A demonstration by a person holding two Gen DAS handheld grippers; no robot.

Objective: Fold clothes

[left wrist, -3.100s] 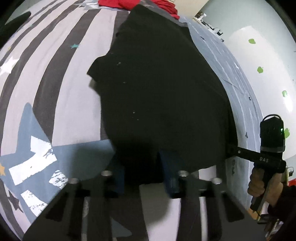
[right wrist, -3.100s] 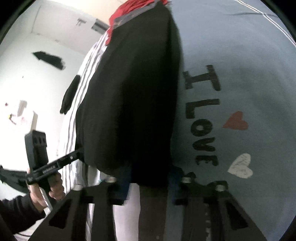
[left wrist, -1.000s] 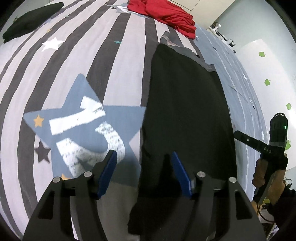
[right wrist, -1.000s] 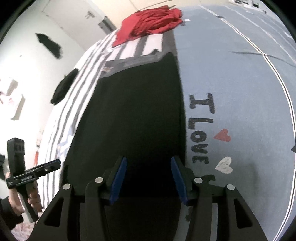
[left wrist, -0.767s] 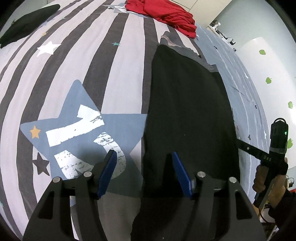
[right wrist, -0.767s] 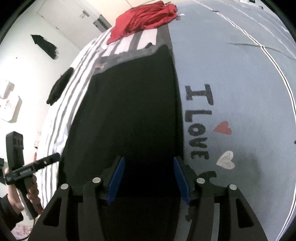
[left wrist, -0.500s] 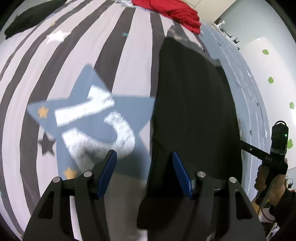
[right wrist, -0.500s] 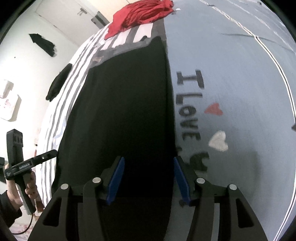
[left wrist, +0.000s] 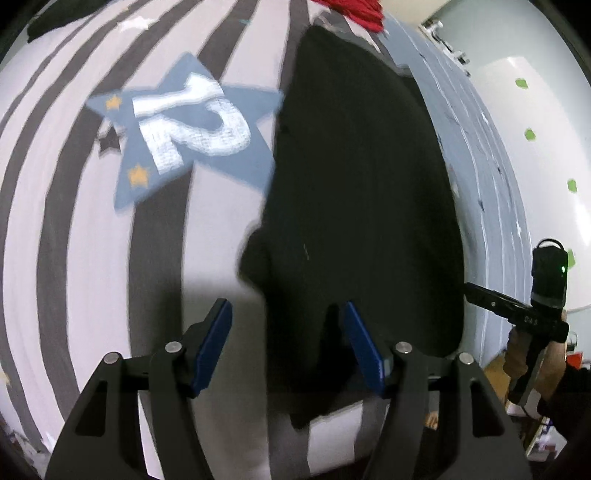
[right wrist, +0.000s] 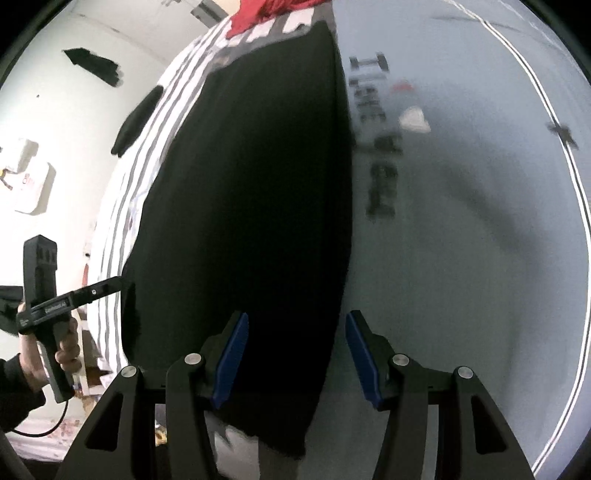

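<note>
Where it lies flat, black garment (left wrist: 362, 177) lengthwise toward red clothes (left wrist: 354, 11).

A: How does the left gripper (left wrist: 286, 345) stand?

B: Tilted steeply down, its 2 blue-padded jaws apart and opening, pressing on nothing.

A: The right gripper (right wrist: 295, 356)?

B: Also pitched steeply down, jaws parted, nothing pinched.

A: The hands?

B: The person's right hand (left wrist: 517, 349) grips its handle at the left camera's edge; the left hand (right wrist: 55, 354), dark-sleeved, grips its own.
</note>
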